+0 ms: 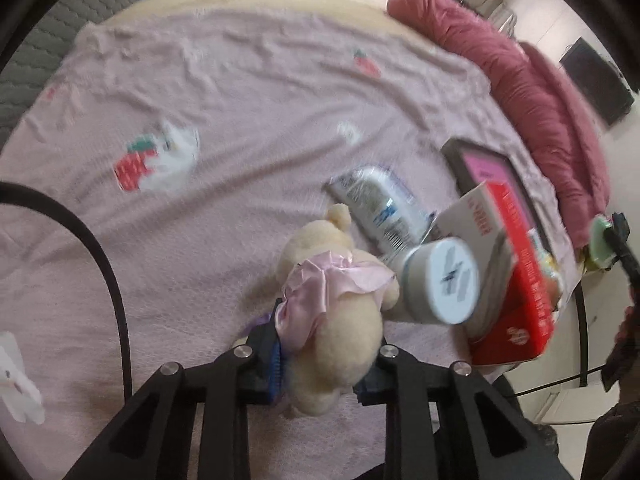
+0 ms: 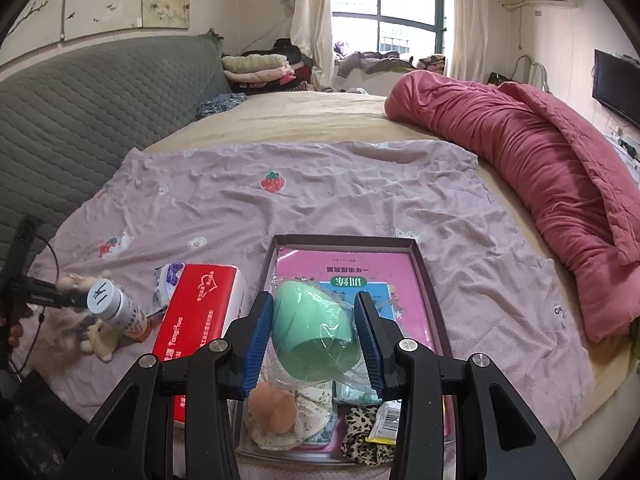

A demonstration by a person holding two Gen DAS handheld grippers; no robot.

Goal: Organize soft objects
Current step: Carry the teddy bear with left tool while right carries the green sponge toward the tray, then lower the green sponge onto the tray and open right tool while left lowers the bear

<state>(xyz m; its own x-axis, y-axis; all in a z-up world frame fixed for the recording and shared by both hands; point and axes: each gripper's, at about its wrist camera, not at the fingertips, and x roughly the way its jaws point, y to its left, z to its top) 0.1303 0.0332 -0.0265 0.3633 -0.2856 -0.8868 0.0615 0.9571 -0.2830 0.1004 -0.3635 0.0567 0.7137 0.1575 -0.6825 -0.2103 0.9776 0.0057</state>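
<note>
Left gripper (image 1: 320, 364) is clamped on a cream plush bear (image 1: 336, 320) in a little pink satin dress, squeezing it around the lower body, with the bear's head pointing away from the camera over the bed. The left view is pretty motion-blurred, so fine detail is hard to make out there.

Right gripper (image 2: 314, 338) is closed on a green egg-shaped sponge (image 2: 312, 334) that's wrapped in crinkly clear plastic, blue pads pressed to both sides. It's held right above a shallow dark tray (image 2: 430, 280) with a pink book (image 2: 348, 270) lying in it. In the near end of the tray there's a peach-colored sponge (image 2: 272, 402) sitting on a floral fabric piece, plus a leopard-print cloth (image 2: 360, 432) and a small yellow packet (image 2: 386, 422) beside it.

Just left of the tray is a red tissue box (image 2: 196, 320), and next to that a white-capped bottle (image 2: 116, 308) standing upright, with a plastic-wrapped pack (image 2: 170, 276) behind them. From the right view the bear and left gripper show up blurry at the far left edge, near the bottle.

Everything sits on a pale pink blanket (image 2: 320, 196) with strawberry prints, spread over the bed. A rolled-up dark pink quilt (image 2: 520, 140) runs along the right side, and a grey quilted headboard (image 2: 100, 112) is on the left.
</note>
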